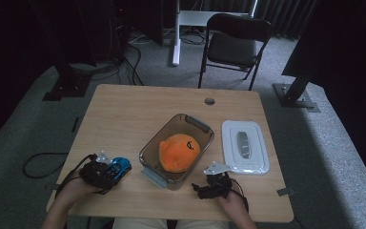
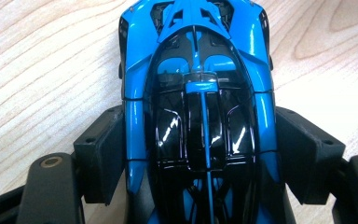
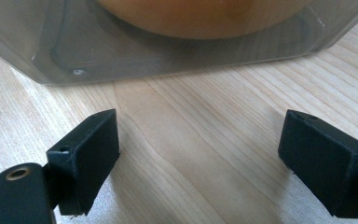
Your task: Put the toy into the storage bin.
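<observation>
1. a blue toy car (image 2: 198, 116) is flanked by the left gripper (image 1: 106, 172), both jaws at its flanks; looks like the grab step.
2. right gripper (image 3: 200, 154) is spread wide, empty, the bin (image 1: 153, 148) just ahead.
3. next up, probably: car gets lifted into the bin beside the orange plush (image 1: 178, 151).

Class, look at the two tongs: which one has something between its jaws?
The left tongs: their jaws flank the blue toy car. The right tongs stand open over bare table.

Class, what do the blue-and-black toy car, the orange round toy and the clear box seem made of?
Blue-and-black toy car: probably hard glossy plastic or painted metal; sharp reflections. Orange round toy: likely plush fabric; matte, soft outline. Clear rectangular box: seemingly transparent plastic; see-through walls.
</observation>
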